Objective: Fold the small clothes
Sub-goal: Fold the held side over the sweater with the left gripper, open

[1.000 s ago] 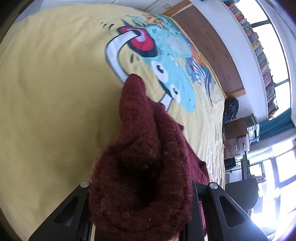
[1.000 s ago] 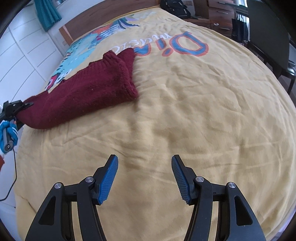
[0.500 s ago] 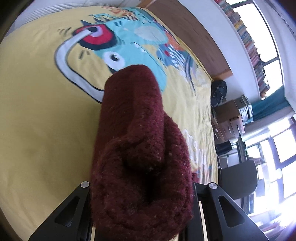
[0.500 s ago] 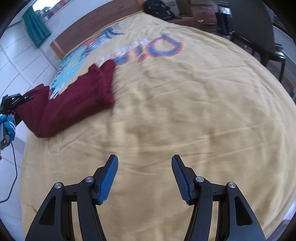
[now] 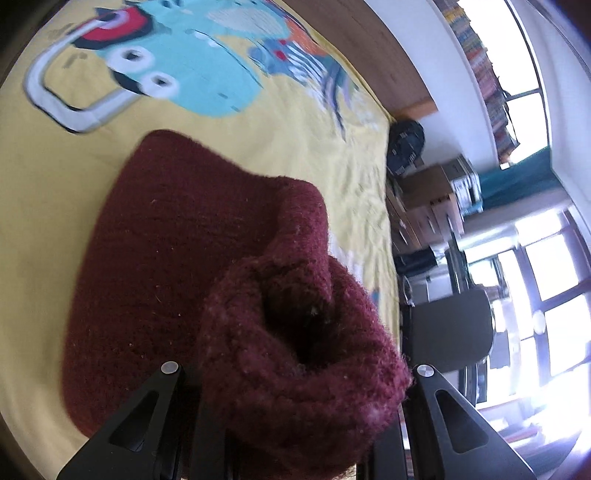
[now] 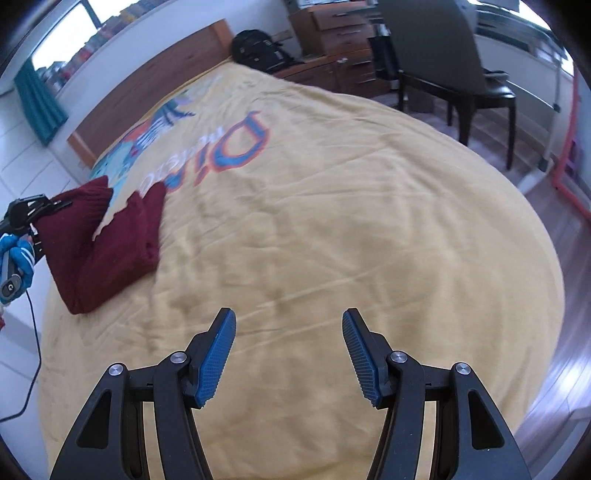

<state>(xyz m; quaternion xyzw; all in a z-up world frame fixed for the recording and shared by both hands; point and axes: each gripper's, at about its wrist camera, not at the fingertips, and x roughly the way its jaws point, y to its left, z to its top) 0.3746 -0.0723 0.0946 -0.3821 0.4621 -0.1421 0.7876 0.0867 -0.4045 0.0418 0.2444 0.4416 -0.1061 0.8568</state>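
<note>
Maroon knit is filling the lower half of the left wrist view: the left gripper (image 5: 295, 373) is pinching a bunched end of the sweater (image 5: 177, 258), with wool packed between its black fingers (image 5: 155, 410) so that the tips are hidden. Ahead of that gripper and to its left, the sweater is spreading in a broad fold over the yellow bedspread (image 5: 48, 177). Farther ahead, a blue cartoon print (image 5: 192, 70) is lying on the bedspread, blurred.

From the right wrist view, the right gripper (image 6: 289, 354) is hovering over bare bedspread (image 6: 351, 229) with its jaws spread wide and nothing between the blue pads (image 6: 218, 354). The sweater (image 6: 110, 243) is sitting well apart from it, far to its left and ahead, doubled over, one end raised in the left gripper (image 6: 26, 214) and the other part lying on the bedspread. A blue-gloved hand (image 6: 16, 258) is holding that left gripper's handle, and a black cable (image 6: 33, 343) is hanging below it.

Beyond the right gripper, orange and blue lettering (image 6: 229, 147) is printed on the bedspread. A wooden headboard (image 6: 147, 92) is standing past it, with a black bag (image 6: 258, 48) just beside its end, a dresser (image 6: 332, 33) nearby and a dark chair (image 6: 443, 62) to the right.
</note>
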